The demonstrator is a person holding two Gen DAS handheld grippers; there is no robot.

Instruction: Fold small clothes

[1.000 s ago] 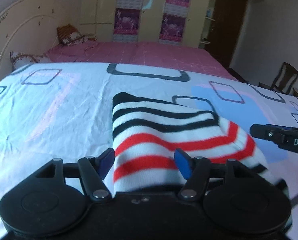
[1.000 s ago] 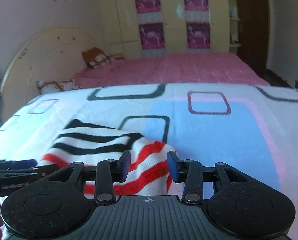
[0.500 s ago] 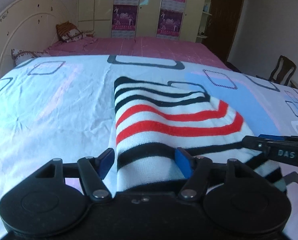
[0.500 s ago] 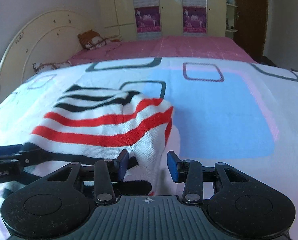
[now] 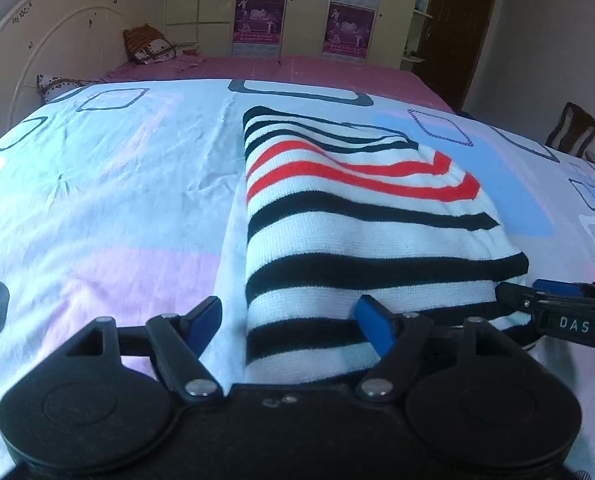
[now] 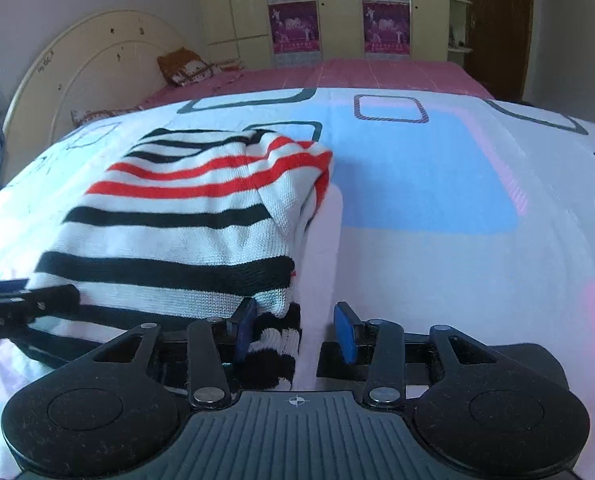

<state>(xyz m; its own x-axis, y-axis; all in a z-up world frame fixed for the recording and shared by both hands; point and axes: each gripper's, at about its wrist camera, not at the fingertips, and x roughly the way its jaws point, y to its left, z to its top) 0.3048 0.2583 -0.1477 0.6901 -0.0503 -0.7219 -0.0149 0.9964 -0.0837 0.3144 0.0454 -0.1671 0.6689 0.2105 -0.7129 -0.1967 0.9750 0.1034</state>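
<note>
Left wrist view: left gripper (image 5: 289, 326), jaws opening, pads clear of the striped garment (image 5: 357, 216) lying between and ahead on the bedsheet (image 5: 97, 200).

Right wrist view: right gripper (image 6: 295, 334), jaws opening; garment's near corner between them, nothing clamped.

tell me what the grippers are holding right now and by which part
Nothing is gripped. Both the left gripper and right gripper are opening, pads clear, around the near edge of the striped garment.

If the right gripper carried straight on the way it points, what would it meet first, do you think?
Most likely the striped garment: its near hem already lies between the opening jaws of the right gripper, with the bedsheet right underneath.
</note>
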